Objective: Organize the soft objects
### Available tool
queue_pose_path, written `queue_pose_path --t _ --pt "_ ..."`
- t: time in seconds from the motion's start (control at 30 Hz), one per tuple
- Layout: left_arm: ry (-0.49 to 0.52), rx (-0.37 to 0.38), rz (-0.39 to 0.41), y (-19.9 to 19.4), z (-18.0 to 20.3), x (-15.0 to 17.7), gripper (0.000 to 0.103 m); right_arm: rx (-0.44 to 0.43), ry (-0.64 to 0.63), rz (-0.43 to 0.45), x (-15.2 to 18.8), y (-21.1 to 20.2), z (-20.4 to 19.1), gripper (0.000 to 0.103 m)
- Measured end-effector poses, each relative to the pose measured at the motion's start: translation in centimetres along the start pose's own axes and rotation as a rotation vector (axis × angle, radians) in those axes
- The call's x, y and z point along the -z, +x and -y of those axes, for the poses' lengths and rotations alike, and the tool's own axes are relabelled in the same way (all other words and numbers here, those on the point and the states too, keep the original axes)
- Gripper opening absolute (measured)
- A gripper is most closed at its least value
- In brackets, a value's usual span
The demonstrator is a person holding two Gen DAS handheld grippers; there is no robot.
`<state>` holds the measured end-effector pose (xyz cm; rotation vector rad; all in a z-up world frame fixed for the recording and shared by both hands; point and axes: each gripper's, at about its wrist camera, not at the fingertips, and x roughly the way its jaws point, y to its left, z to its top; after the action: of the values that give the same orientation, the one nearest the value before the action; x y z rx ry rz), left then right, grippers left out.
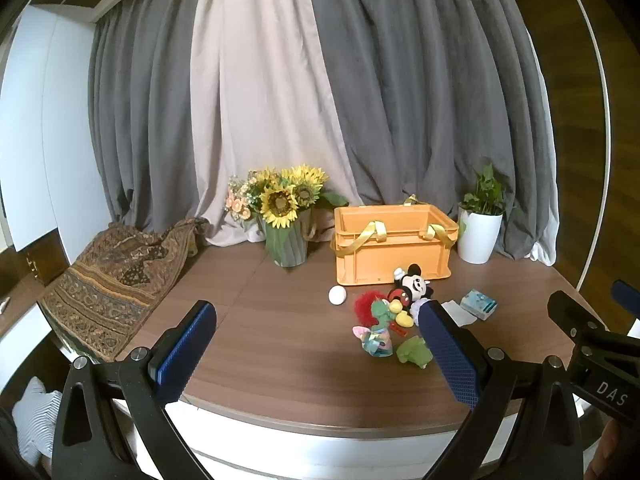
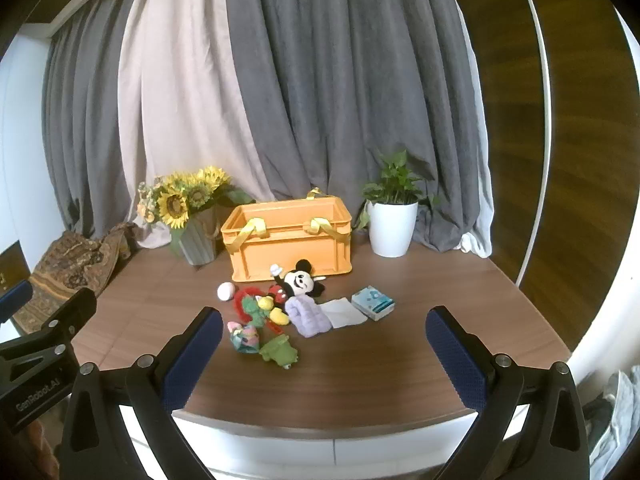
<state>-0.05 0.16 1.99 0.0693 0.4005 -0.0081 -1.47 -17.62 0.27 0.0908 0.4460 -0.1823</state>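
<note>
Both the left gripper [image 1: 316,344] and right gripper [image 2: 324,344] hang spread and empty over the table's [image 2: 400,380] front edge; mid-table, before the orange crate [image 2: 288,240], lies a Mickey Mouse plush [image 2: 298,284], likely light and squashy, best pinched around its body.

1 crate [image 2: 288,242], 1 ball [image 2: 225,291], 2 plants [image 2: 394,216], 1 Mickey plush [image 2: 298,282].

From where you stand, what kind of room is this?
Probably a home room set up for recording: a wooden table backed by floor-length curtains, dressed with sunflowers and a potted plant. Soft toys lie before an orange crate.
</note>
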Motion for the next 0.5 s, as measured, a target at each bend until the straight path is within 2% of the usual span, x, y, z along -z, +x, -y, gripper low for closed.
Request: queue_pose_path --t 0.5 --pt "-0.006 0.014 0.01 -0.25 -0.53 -0.26 0.103 0.0 -0.004 0.012 -0.23 -0.25 -0.23 0.103"
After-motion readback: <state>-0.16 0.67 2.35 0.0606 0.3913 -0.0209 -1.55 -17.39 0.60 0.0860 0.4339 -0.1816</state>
